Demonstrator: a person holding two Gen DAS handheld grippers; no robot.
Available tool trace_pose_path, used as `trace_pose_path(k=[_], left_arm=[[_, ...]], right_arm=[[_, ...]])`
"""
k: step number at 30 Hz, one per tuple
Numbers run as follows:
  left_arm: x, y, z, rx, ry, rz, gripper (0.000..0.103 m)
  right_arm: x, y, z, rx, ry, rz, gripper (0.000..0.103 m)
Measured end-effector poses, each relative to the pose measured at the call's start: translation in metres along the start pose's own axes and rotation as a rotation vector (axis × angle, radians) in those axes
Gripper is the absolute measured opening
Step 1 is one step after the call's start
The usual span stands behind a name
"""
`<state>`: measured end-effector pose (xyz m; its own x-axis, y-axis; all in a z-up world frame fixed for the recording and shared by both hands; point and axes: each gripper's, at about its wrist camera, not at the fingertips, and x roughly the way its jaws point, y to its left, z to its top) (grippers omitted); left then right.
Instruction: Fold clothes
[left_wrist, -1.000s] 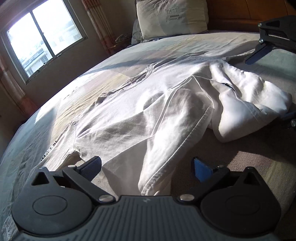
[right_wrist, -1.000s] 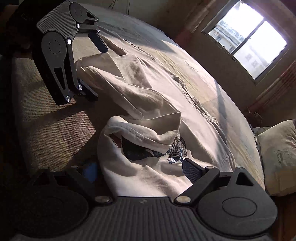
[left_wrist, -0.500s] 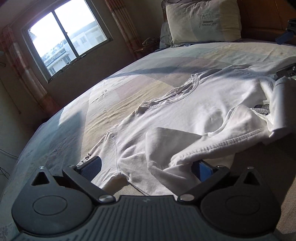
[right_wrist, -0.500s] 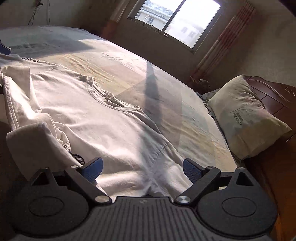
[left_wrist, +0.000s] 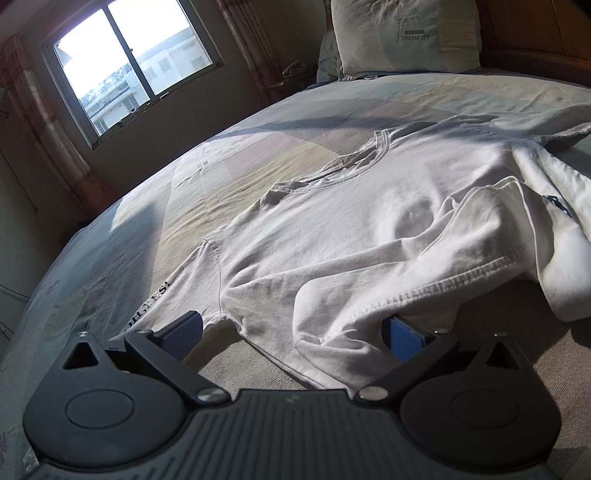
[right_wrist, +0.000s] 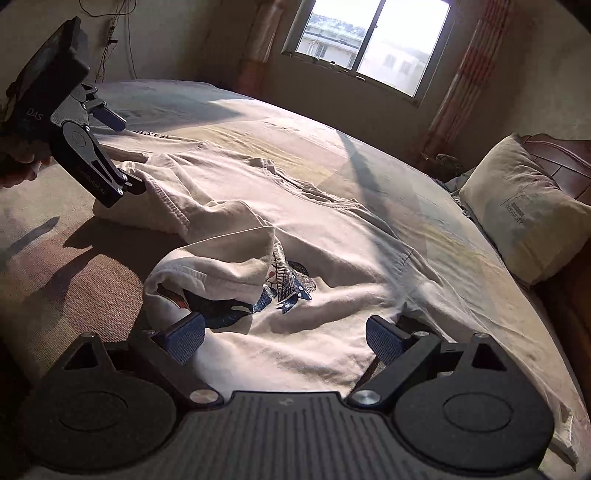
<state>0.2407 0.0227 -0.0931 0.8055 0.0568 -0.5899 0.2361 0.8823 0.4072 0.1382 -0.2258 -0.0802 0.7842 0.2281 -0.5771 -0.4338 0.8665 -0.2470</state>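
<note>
Bed (left_wrist: 229, 177): carrying everything.
T-shirt (left_wrist: 351, 229): white, spread on bed, hem bunched and flipped; soft, light, floppy, best pinched at hem corners.
Left claw (left_wrist: 291, 332): spread wide, straddling hem, gripping nothing.
Right claw (right_wrist: 284, 336): released, poised over rumpled hem.

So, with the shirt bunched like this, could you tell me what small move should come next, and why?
Probably close the left gripper on the rumpled hem of the T-shirt: its jaws are open around that hem. The right gripper is open too, so nothing is held yet.
</note>
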Motion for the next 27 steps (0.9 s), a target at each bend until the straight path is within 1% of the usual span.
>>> trace_pose_path(k=[3, 5, 6, 8, 10, 12, 14, 15, 18, 23, 24, 25, 27], left_arm=[[0.003, 0.001, -0.003, -0.008, 0.007, -0.002, 0.102], [0.003, 0.001, -0.004, -0.016, 0.008, -0.008, 0.102], [0.003, 0.002, -0.005, -0.021, 0.009, -0.009, 0.102], [0.001, 0.002, -0.007, -0.029, 0.011, -0.014, 0.102], [0.000, 0.003, -0.007, -0.037, 0.011, -0.019, 0.102], [-0.002, 0.003, -0.007, -0.034, 0.011, -0.016, 0.102], [-0.004, 0.002, -0.007, -0.032, 0.008, -0.015, 0.102], [-0.005, 0.003, -0.007, -0.034, 0.006, -0.019, 0.102], [-0.007, 0.002, -0.008, -0.040, 0.002, -0.030, 0.102], [-0.011, -0.002, -0.012, -0.049, 0.012, -0.035, 0.102], [-0.013, -0.003, -0.013, -0.054, 0.011, -0.039, 0.102], [-0.016, -0.004, -0.015, -0.059, 0.009, -0.046, 0.102], [-0.022, -0.007, -0.017, -0.065, 0.004, -0.063, 0.102]], right_arm=[[-0.005, -0.021, -0.017, 0.192, 0.039, 0.061, 0.102], [0.002, -0.040, -0.028, 0.331, 0.090, 0.113, 0.103], [0.010, -0.051, -0.034, 0.420, 0.128, 0.170, 0.103], [0.023, -0.067, -0.045, 0.590, 0.156, 0.269, 0.103], [0.029, -0.077, -0.052, 0.713, 0.111, 0.390, 0.103], [0.037, -0.083, -0.051, 0.813, 0.094, 0.516, 0.103], [0.037, -0.084, -0.047, 0.853, 0.033, 0.595, 0.103], [0.032, -0.084, -0.042, 0.858, -0.024, 0.626, 0.103], [0.026, -0.085, -0.040, 0.892, -0.153, 0.696, 0.103], [0.052, -0.062, -0.056, 0.983, 0.028, 0.703, 0.103], [0.046, -0.055, -0.055, 0.956, 0.017, 0.685, 0.103], [0.043, -0.053, -0.055, 0.947, 0.026, 0.679, 0.103], [0.042, -0.052, -0.056, 0.951, 0.023, 0.682, 0.103]])
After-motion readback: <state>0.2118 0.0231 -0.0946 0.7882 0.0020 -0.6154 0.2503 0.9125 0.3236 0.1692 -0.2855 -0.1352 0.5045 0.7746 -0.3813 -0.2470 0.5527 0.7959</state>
